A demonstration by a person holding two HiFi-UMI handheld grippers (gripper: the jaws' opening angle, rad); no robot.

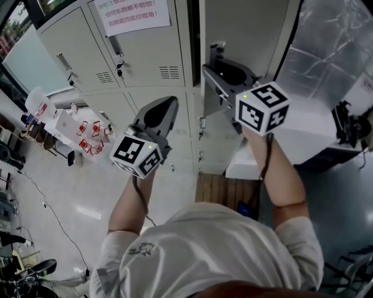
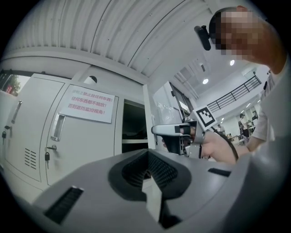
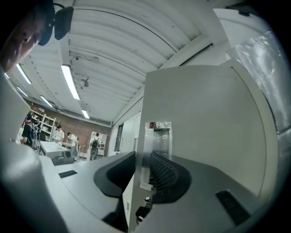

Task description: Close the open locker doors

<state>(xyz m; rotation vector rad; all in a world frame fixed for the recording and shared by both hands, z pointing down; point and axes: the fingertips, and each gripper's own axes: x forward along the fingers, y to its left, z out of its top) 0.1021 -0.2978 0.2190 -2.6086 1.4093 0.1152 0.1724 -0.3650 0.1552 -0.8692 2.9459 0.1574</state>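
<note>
The open locker door (image 1: 245,29) stands at upper centre of the head view. Its free vertical edge runs down the middle of the frame, and its pale grey face turns towards a crinkled silver foil sheet (image 1: 329,46) at upper right. The right gripper (image 1: 214,61) is closed on that free edge. In the right gripper view (image 3: 143,157) the door (image 3: 204,127) fills the gap between the two jaws, the ribbed pad lying on its flat face, with a lock fitting just below. The left gripper (image 1: 166,107) is in front of the closed locker fronts at centre left, touching nothing. In the left gripper view (image 2: 148,152) its jaws meet at the tips with nothing between them, and the dark open compartment (image 2: 134,127) with a shelf shows just behind them. Free room lies at lower left, where the glossy floor (image 1: 76,192) is crossed by thin cables. A white bench (image 1: 61,125) with small red-and-white items stands at the left edge. A slatted wooden panel (image 1: 224,189) lies below the door. The closed doors carry recessed handles, keys in the locks and vent slots (image 1: 169,72). A white notice (image 1: 133,14) on the upper door carries red print. Its top line is cut off and the lines below read "任何东西都不能放!" and "否则遮挡监控视角!".
</note>
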